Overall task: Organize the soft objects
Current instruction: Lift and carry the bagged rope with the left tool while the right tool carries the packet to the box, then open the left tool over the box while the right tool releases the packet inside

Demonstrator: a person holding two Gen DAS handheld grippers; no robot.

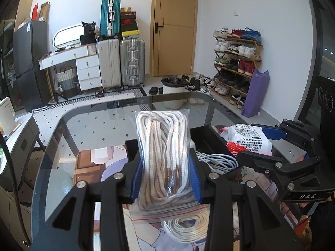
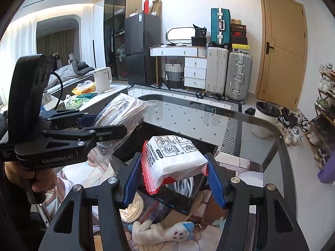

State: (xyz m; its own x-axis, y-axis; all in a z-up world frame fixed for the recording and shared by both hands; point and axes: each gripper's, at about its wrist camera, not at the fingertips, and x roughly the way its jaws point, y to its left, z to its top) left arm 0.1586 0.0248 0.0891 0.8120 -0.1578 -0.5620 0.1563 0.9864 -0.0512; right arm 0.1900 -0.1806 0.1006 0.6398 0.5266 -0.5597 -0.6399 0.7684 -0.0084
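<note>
My left gripper [image 1: 165, 177] is shut on a clear zip bag of beige rope [image 1: 163, 152] and holds it upright above the glass table; the bag also shows in the right wrist view [image 2: 123, 113]. My right gripper [image 2: 173, 173] is shut on a white and red plastic packet [image 2: 175, 159], held above a black box [image 2: 178, 202] that contains a white cable [image 1: 215, 161]. The packet also shows in the left wrist view [image 1: 249, 138]. A second bagged coil of white rope [image 1: 188, 226] and a plush toy [image 2: 161, 232] lie on the table.
The glass table [image 2: 261, 146] has a rounded far edge. Beyond it stand a bin [image 1: 173, 92], a shoe rack [image 1: 236, 62], suitcases [image 1: 121, 62] and a door. A side counter with a kettle [image 2: 102, 79] is at the left.
</note>
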